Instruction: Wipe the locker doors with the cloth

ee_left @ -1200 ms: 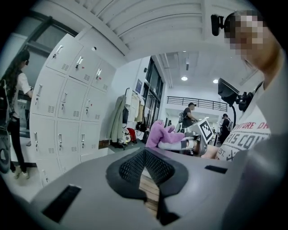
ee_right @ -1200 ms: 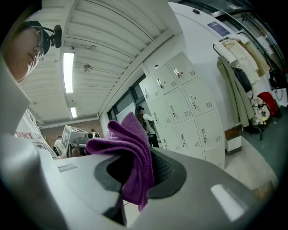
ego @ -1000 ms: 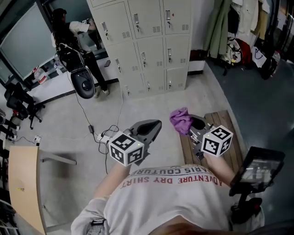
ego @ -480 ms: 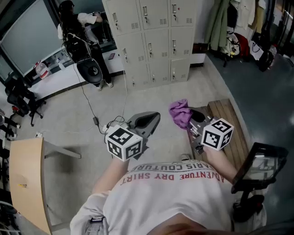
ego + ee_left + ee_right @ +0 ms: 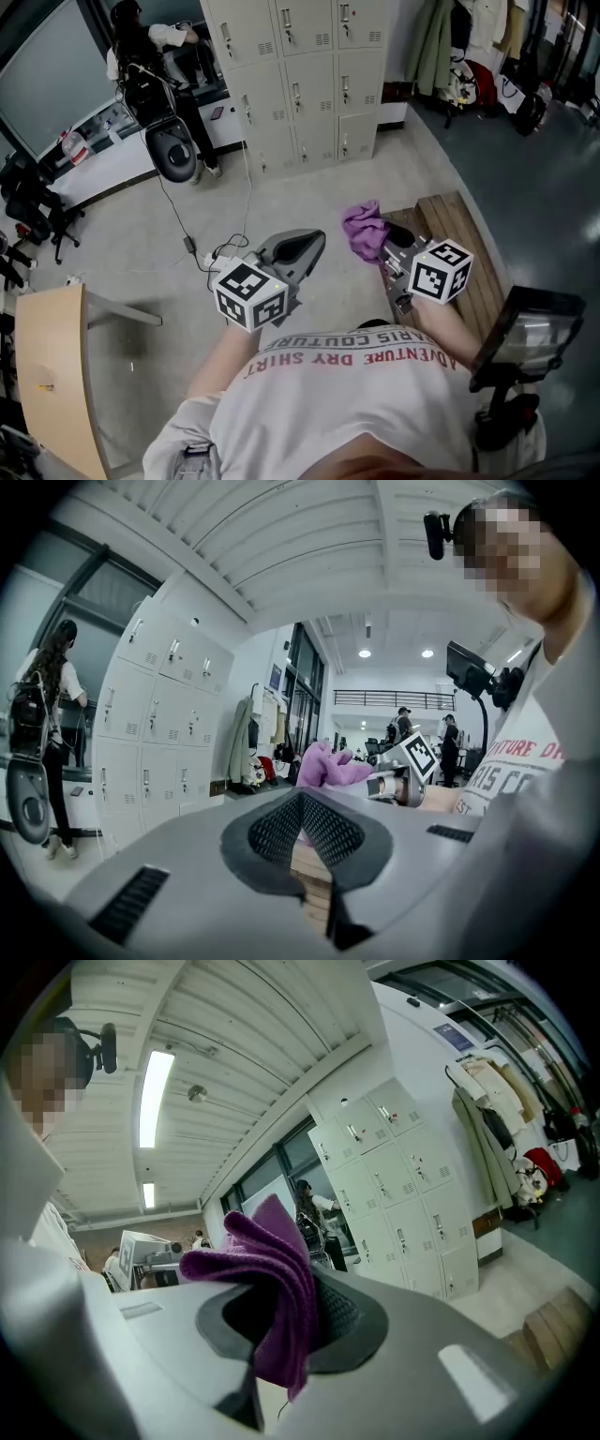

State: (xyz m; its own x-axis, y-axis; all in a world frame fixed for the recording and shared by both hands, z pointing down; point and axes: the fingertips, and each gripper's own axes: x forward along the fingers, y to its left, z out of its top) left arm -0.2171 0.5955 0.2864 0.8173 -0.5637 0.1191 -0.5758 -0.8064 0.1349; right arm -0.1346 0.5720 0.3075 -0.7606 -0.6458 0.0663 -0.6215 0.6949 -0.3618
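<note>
Right tongs (image 5: 387, 242) were closed on the purple cloth (image 5: 364, 229), which was pinched between the two jaws; its loose folds bunched up above the tips and one corner hung below them. The cloth was held in the air in front of the person's chest, over the near end of a low wooden bench (image 5: 461, 246), touching neither the bench nor the floor (image 5: 281, 202).

Left tongs (image 5: 306, 249) were held level beside the right pair, jaws brought together with nothing between them. Each pair carried its marker cube at the rear, close to the wearer's white printed shirt (image 5: 347, 394).

The locker doors (image 5: 300, 75), pale grey and stacked in rows, stood across the open floor, well apart from the cloth and from both pairs of tongs.

To the left of the lockers a person (image 5: 141, 52) stood facing away, with dark gear hanging at the back. Cables (image 5: 202, 255) trailed over the floor between that person and the left tongs. Coats (image 5: 439, 45) hung to the right of the lockers. A pale wooden desk (image 5: 52, 375) edged the lower left, and a dark screen on a stand (image 5: 523, 336) stood at the lower right.
</note>
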